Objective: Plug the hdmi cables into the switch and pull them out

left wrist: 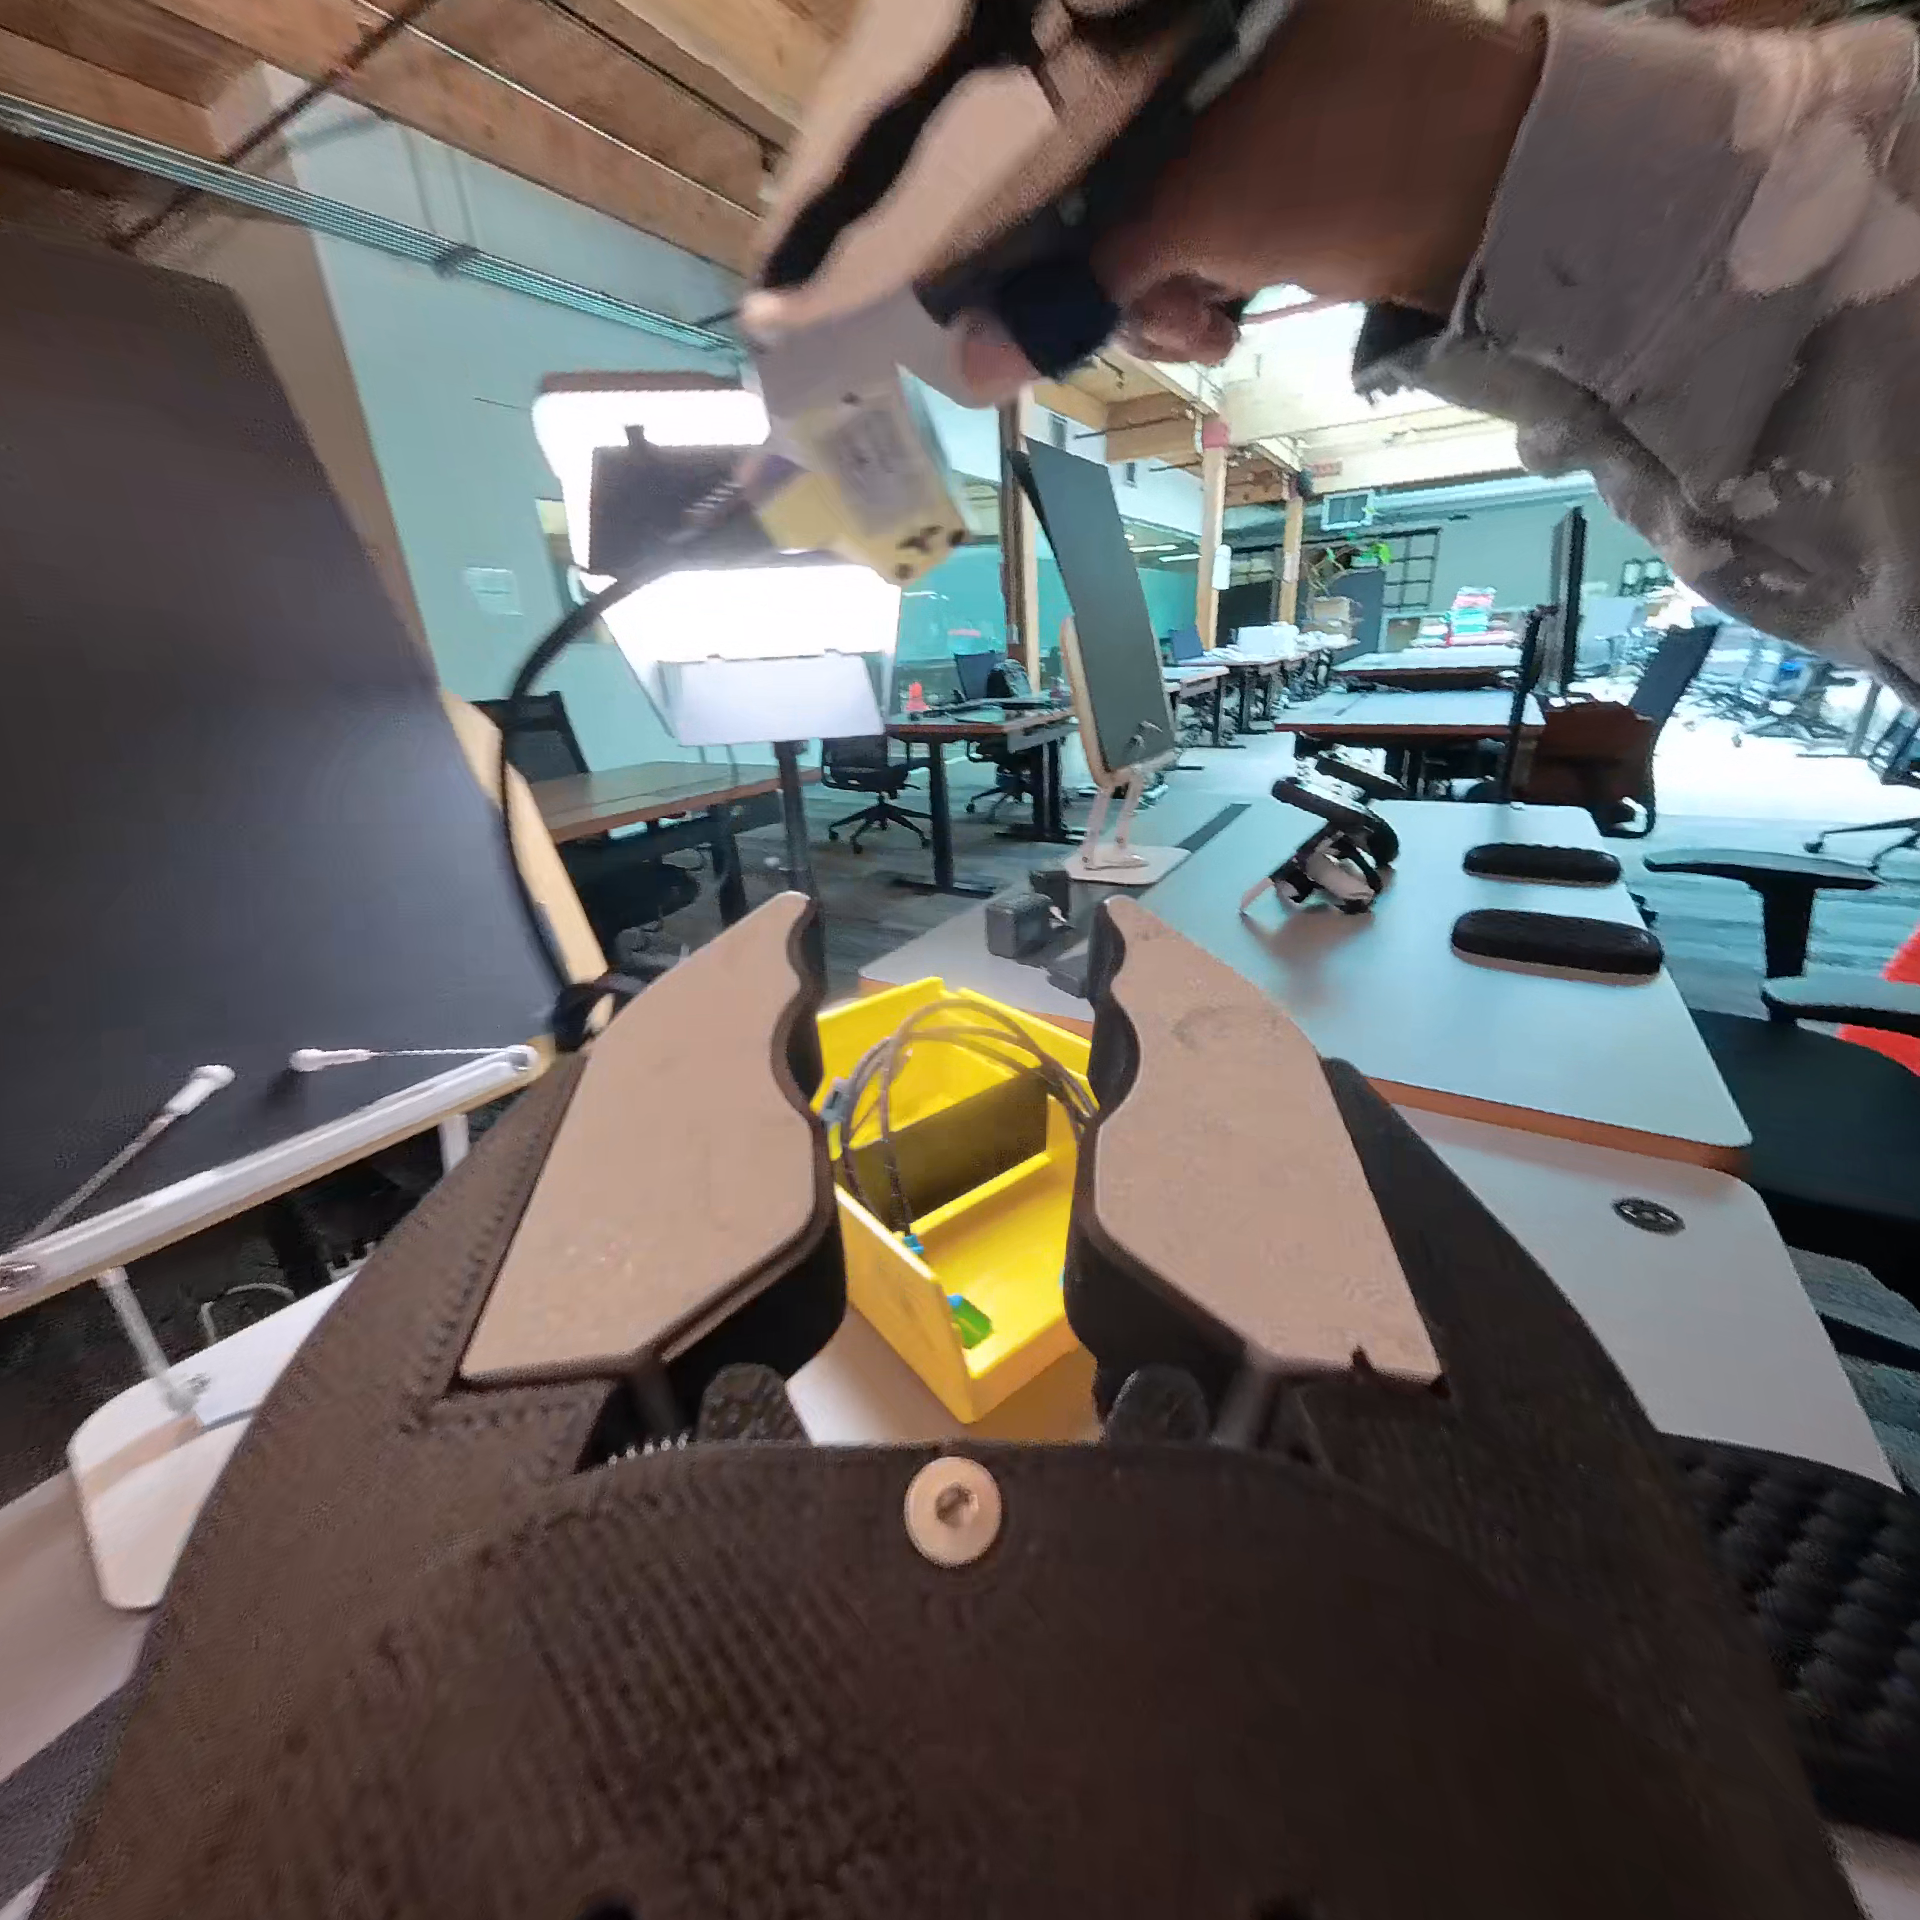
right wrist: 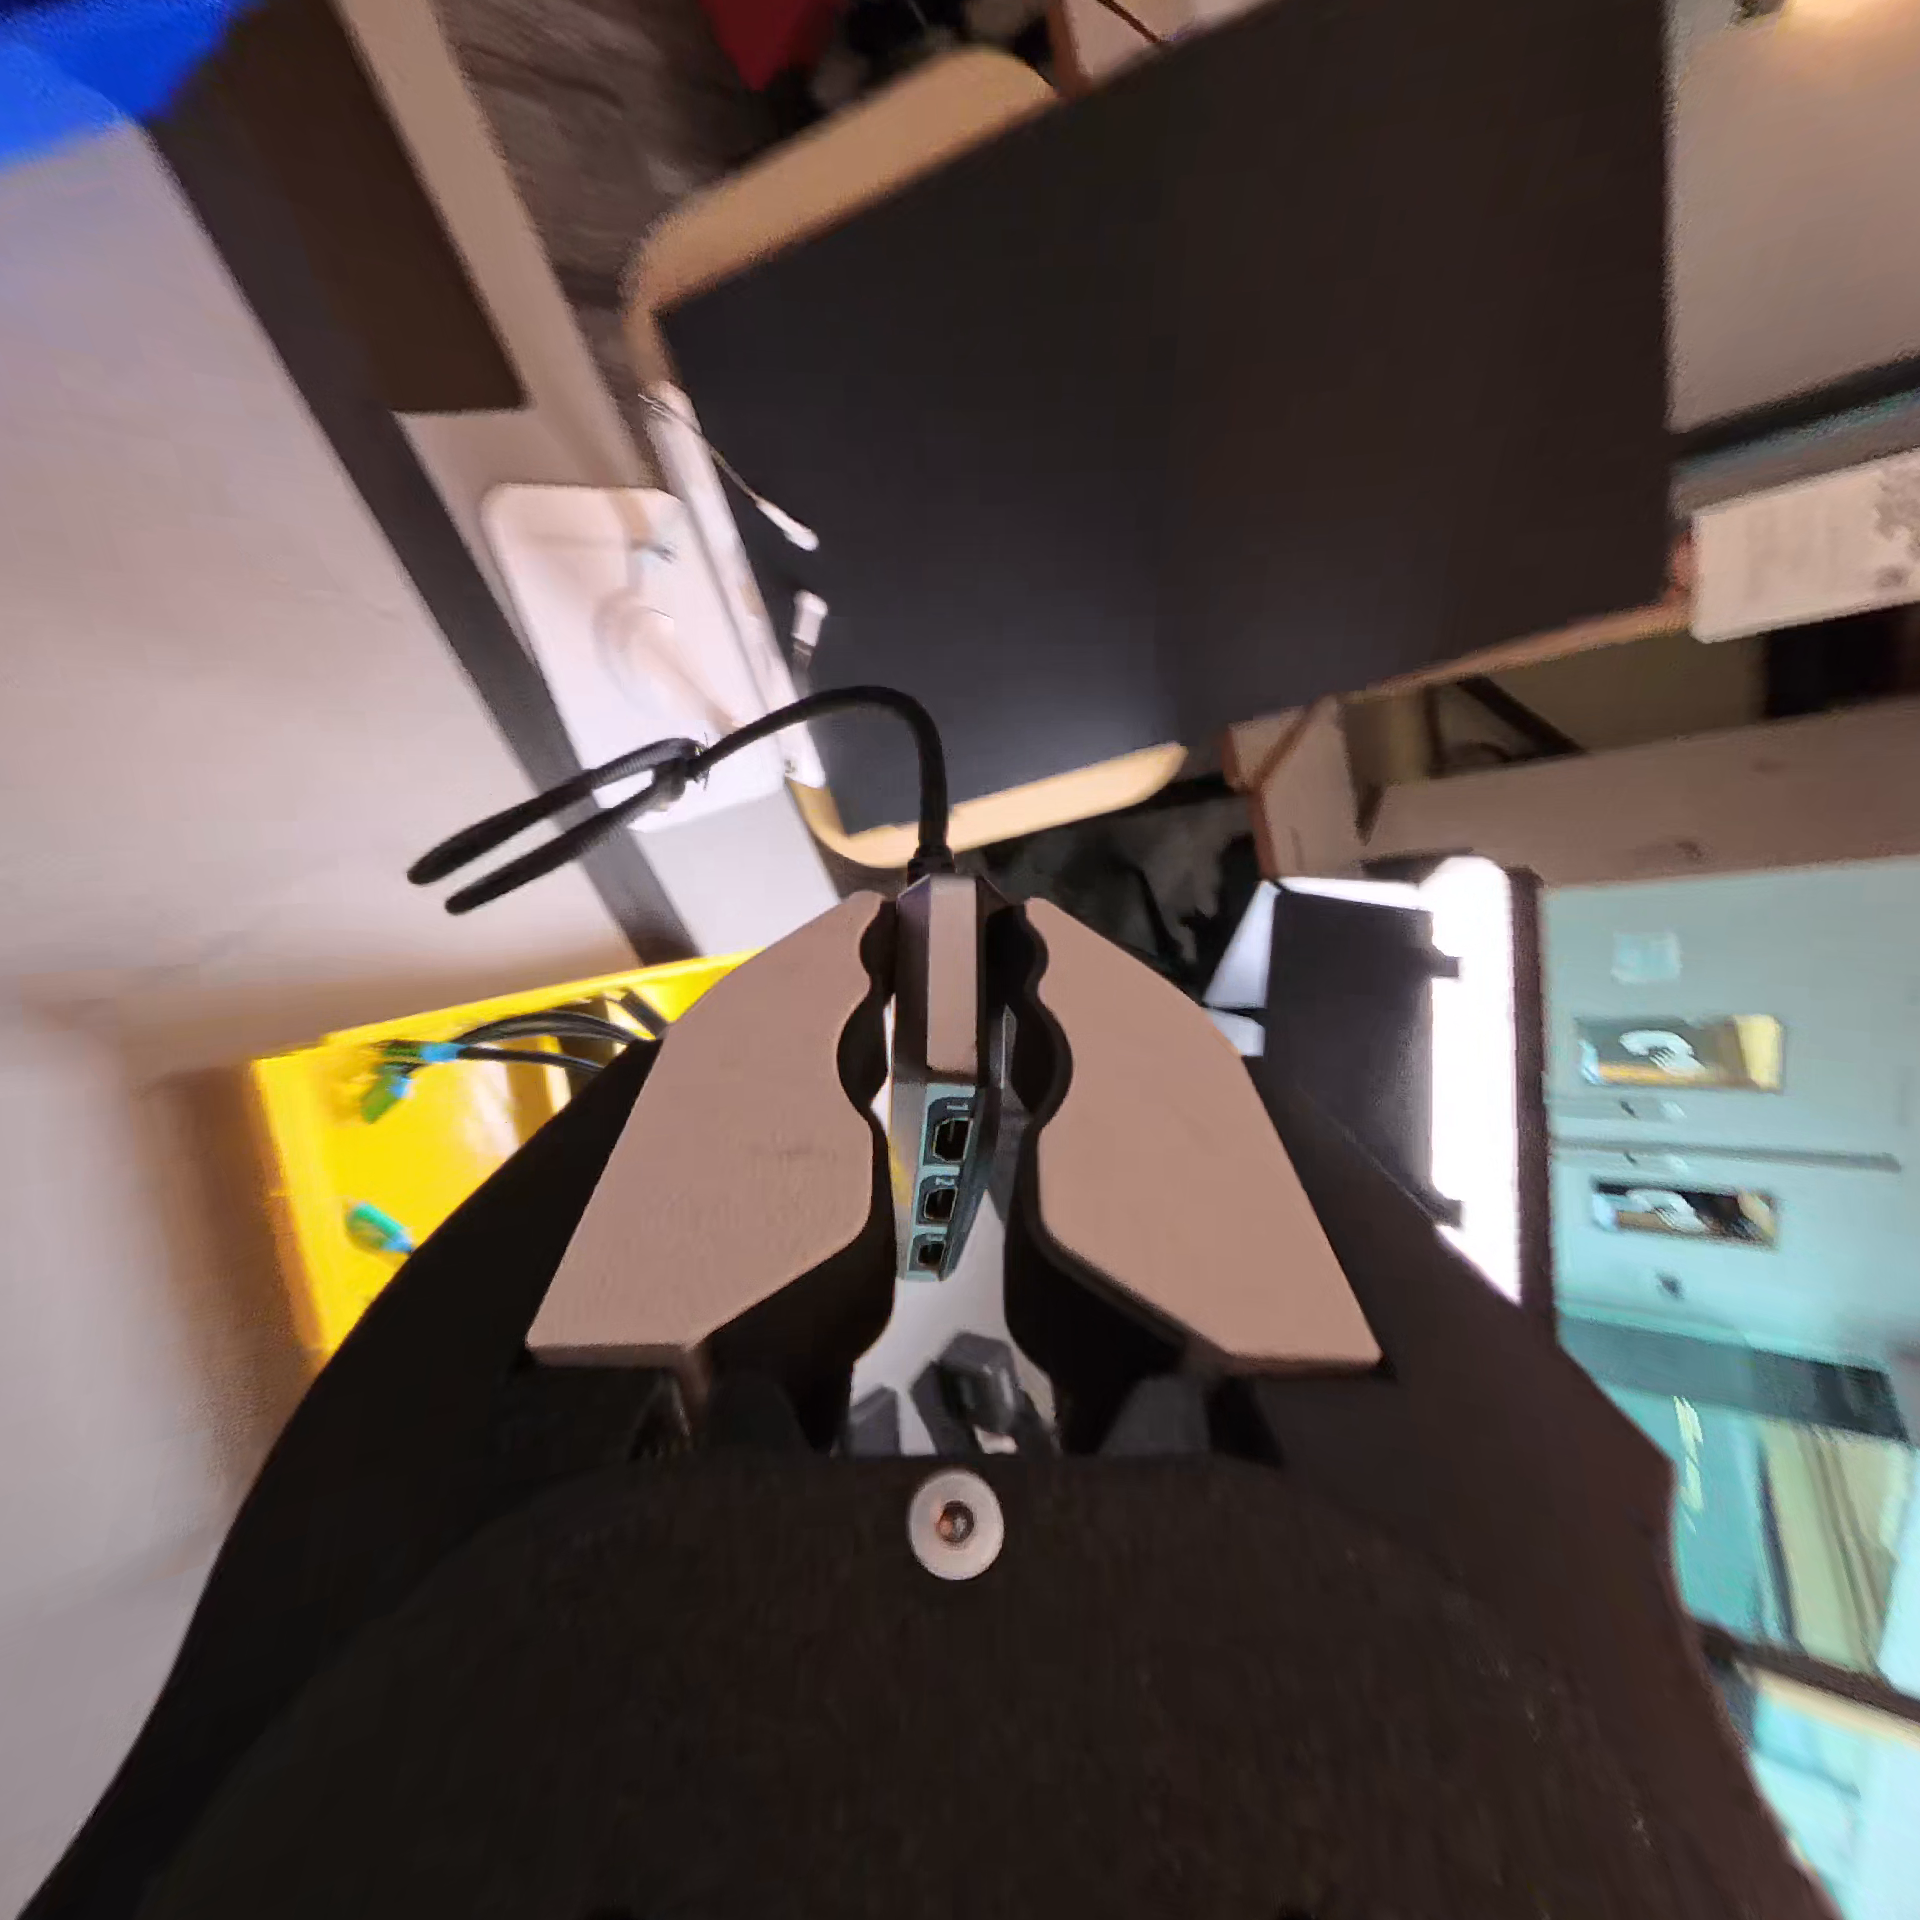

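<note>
Yellow bin (left wrist: 951, 1262) holding grey wires (left wrist: 940, 1039), beside dark board (left wrist: 208, 727); black chairs (left wrist: 873, 774) behind grey worktop (left wrist: 1455, 997).

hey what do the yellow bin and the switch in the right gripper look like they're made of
Yellow bin: likely molded plastic, given its smooth, uniform colour and thin walls. Switch, clamped in the right gripper: smooth matte grey casing, either metal or plastic.

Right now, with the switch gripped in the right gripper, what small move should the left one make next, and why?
Probably lower the left gripper toward the yellow bin for a cable: it is open and empty, while the right gripper holds the switch with its ports unplugged.
</note>
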Demonstrator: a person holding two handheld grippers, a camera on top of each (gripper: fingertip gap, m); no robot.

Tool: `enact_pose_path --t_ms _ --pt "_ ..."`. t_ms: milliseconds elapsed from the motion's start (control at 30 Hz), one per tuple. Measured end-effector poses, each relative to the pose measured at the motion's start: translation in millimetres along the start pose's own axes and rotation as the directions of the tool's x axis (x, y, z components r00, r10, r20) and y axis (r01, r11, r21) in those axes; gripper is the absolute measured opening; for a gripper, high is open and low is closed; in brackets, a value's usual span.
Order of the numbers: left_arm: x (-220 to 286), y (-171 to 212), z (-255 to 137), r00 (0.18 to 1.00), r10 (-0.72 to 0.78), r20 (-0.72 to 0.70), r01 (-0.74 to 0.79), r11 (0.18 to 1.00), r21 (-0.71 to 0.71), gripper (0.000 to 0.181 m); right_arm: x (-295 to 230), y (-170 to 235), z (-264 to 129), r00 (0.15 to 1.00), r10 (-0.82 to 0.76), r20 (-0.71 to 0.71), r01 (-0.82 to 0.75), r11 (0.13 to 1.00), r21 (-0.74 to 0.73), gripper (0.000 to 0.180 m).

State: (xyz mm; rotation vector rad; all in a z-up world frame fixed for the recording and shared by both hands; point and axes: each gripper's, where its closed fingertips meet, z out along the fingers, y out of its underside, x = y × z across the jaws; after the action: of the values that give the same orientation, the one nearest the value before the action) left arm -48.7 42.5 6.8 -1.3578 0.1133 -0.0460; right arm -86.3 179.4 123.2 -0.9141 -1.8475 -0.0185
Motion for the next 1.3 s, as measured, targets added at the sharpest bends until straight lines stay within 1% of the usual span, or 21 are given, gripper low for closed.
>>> enact_pose_path --t_ms 67,133,233,367,433,500,700,800,867,967,1100,1300 --pt "-19.1 -9.0 -10.6 0.999 -0.003 0.037 0.002 1.000 0.009 0.049 24.5 21.8 3.6 0.996 0.007 -0.086 -0.012 0.998 -0.062 0.019" --pt "-36.3 -15.9 -20.6 0.998 -0.016 0.068 0.015 1.000 0.020 0.048 41.6 48.3 10.0 0.986 -0.022 -0.162 -0.002 0.989 -0.145 0.019" --pt "-56.5 -23.7 -33.4 0.994 -0.055 0.095 0.051 0.998 0.042 0.048 51.1 89.3 25.0 0.971 -0.086 -0.221 0.023 0.962 -0.272 0.019" --pt "-71.4 -30.4 -44.7 0.990 -0.073 0.119 0.065 0.996 0.066 0.047 29.3 132.9 58.1 0.979 -0.105 -0.174 0.036 0.932 -0.361 0.019" --pt "-75.2 -31.7 -47.5 0.989 -0.071 0.129 0.062 0.996 0.067 0.046 12.8 146.6 76.4 0.980 -0.138 -0.140 0.075 0.921 -0.381 0.019" --pt "-77.2 -30.9 -48.3 0.989 -0.069 0.132 0.062 0.996 0.060 0.046 -6.1 157.5 96.3 0.986 -0.136 -0.093 0.090 0.917 -0.389 0.019" --pt "-77.8 -22.4 -44.3 0.990 -0.066 0.122 0.064 0.998 0.020 0.046 -43.9 173.2 150.8 0.997 -0.083 0.000 0.076 0.915 -0.396 0.020" --pt "-78.9 -18.6 -42.7 0.991 -0.053 0.124 0.053 0.999 0.001 0.045 -46.5 167.3 167.3 0.996 -0.093 -0.001 0.085 0.919 -0.386 0.020" --pt "-81.3 -17.5 -42.7 0.991 -0.047 0.129 0.048 0.999 -0.001 0.045 -39.4 156.8 168.7 0.994 -0.108 -0.032 0.088 0.924 -0.372 0.020" --pt "-86.2 -14.4 -41.8 0.990 -0.051 0.130 0.053 0.999 -0.007 0.044 -18.7 147.6 160.8 0.990 -0.104 -0.095 0.061 0.925 -0.374 0.019" --pt "-89.5 -10.7 -40.2 0.990 -0.069 0.119 0.071 0.997 -0.017 0.044 8.9 145.4 142.3 0.983 -0.054 -0.176 -0.012 0.934 -0.357 0.019" --pt "-86.3 -16.5 -43.1 0.992 -0.056 0.109 0.057 0.998 -0.008 0.044 44.8 141.4 106.3 0.951 -0.064 -0.303 -0.039 0.947 -0.320 0.019"
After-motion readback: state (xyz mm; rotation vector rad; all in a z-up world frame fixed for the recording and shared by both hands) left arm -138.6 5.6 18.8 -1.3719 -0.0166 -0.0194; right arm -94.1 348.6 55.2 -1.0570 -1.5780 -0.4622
